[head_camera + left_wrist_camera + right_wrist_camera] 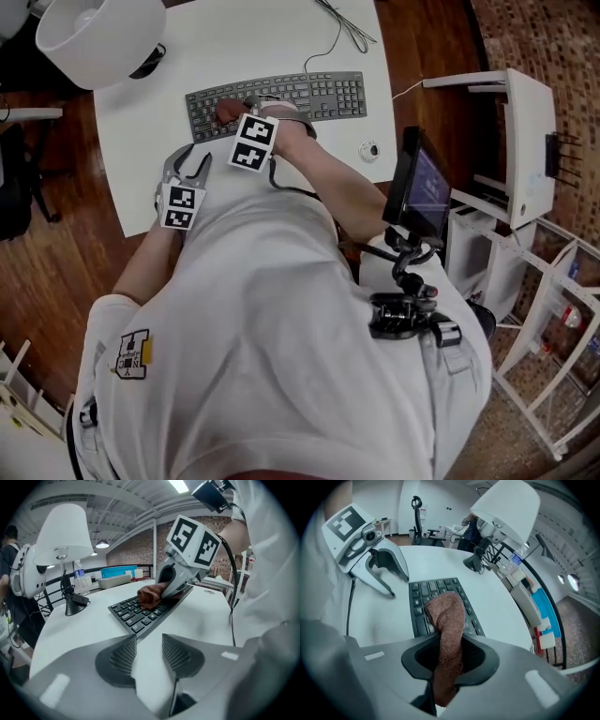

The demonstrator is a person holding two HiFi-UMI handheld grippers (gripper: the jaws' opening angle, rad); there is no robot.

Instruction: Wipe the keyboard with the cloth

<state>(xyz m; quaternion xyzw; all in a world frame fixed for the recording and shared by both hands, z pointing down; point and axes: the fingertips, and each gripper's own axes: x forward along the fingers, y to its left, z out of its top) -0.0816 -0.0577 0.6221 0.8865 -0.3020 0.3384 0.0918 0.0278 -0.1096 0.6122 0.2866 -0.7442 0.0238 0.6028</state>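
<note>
A dark keyboard (319,94) lies across the white table (141,141). A reddish-brown cloth (228,111) rests on the keyboard's left half, and my right gripper (241,108) is shut on it from above. In the right gripper view the cloth (447,620) runs from between the jaws of my right gripper (449,654) down onto the keys (421,607). My left gripper (187,164) hovers over bare table in front of the keyboard's left end, open, with nothing between its fingers (123,656). From there the cloth (151,595) and keyboard (133,616) show ahead.
A white lamp (98,37) stands at the table's back left. The keyboard's cable (337,28) runs to the far edge. A small round object (369,150) lies right of the keyboard. A screen on a stand (422,183) and white shelving (520,141) are off the table's right side.
</note>
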